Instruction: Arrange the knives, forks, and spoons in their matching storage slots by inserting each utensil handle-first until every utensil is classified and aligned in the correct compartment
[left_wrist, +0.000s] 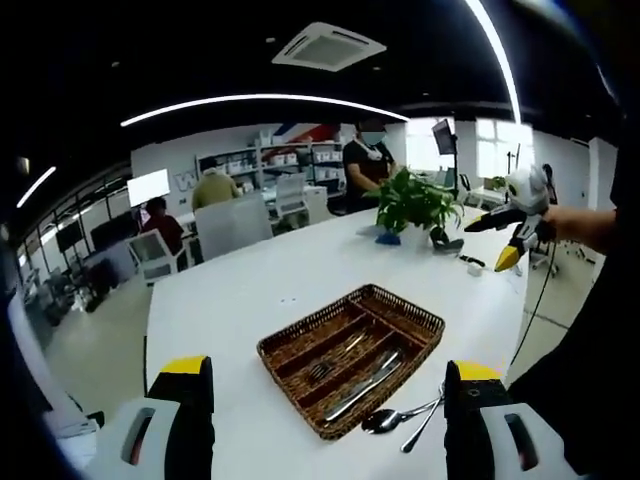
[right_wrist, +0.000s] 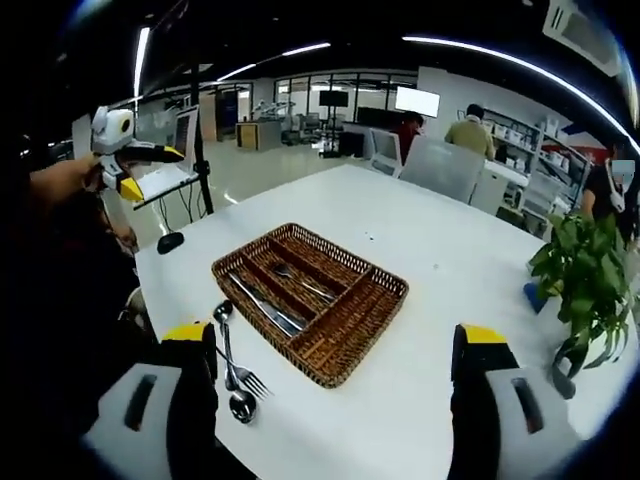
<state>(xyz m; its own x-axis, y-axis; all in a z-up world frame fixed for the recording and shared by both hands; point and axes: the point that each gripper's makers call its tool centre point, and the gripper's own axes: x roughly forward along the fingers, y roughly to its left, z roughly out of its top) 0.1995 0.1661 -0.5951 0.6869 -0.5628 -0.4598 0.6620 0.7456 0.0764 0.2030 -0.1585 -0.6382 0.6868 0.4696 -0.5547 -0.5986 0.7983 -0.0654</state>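
The white desk (left_wrist: 250, 290) is carrying the wicker tray (left_wrist: 415, 312) mid-frame, some cutlery already lying in its slots. Loose spoons (left_wrist: 395, 418) are waiting just beside it at lower right. Both the left gripper (left_wrist: 330, 420) and the right gripper (right_wrist: 340, 410) are hanging spread and empty, likely readying a pickup.

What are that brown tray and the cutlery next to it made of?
The tray looks like woven wicker or rattan: brown strands in a basket weave, matte. The spoons and fork lying on the white table look like polished steel: silvery with bright glints. The table seems a smooth, slightly glossy laminate, though that's uncertain.
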